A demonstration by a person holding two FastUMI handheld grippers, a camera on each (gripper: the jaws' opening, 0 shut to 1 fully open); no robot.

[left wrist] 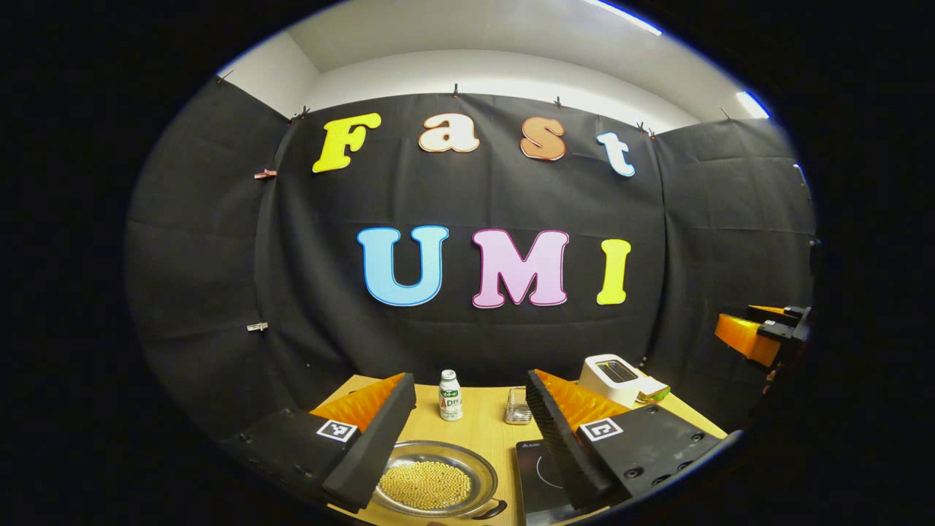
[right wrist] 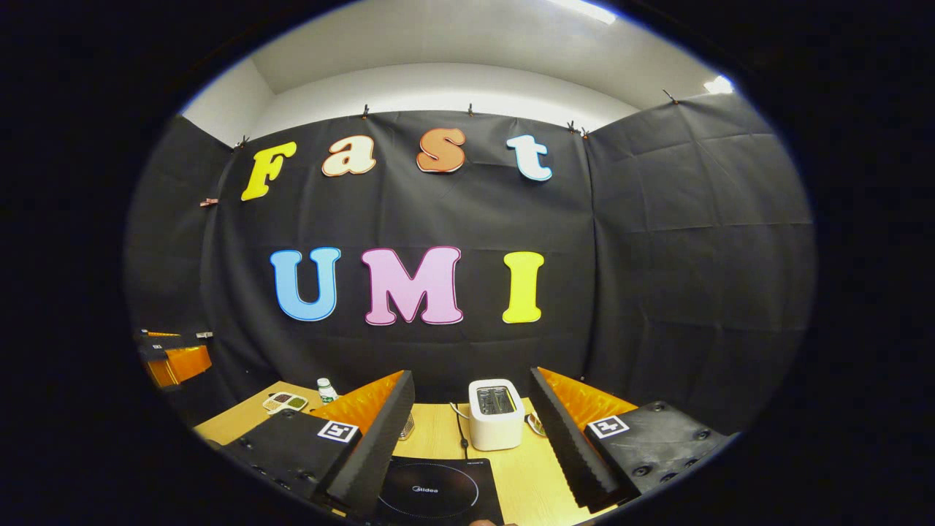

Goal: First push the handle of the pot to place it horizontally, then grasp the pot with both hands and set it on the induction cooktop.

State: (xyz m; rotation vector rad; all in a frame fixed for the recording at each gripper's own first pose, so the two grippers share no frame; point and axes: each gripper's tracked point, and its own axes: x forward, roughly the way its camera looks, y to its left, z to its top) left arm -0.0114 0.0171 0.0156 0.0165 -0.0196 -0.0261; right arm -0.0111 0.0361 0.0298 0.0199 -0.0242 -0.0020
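Left gripper view has the left tongs (left wrist: 467, 446) nearest, their two fingers spread wide with nothing between them, held above the wooden worktop (left wrist: 478, 424). Just past the fingertips sits the pot (left wrist: 434, 478), a shallow metal pan filled with yellow beans, one dark handle (left wrist: 491, 509) showing at its near right rim; beside it to the right lies the black induction cooktop (left wrist: 537, 475), apart from the pot. Farther back stand a small white bottle (left wrist: 450, 395) and a little glass container (left wrist: 517, 408), then a white toaster (left wrist: 615, 378) toward the right rear. At the far right edge the other gripper's orange and black body (left wrist: 760, 332) hangs in the air. Right gripper view has the right tongs (right wrist: 467, 446) likewise spread apart and empty, poised over the induction cooktop (right wrist: 431, 493), with the toaster (right wrist: 497, 422) directly behind it and the bottle (right wrist: 326, 390) off to the left rear.
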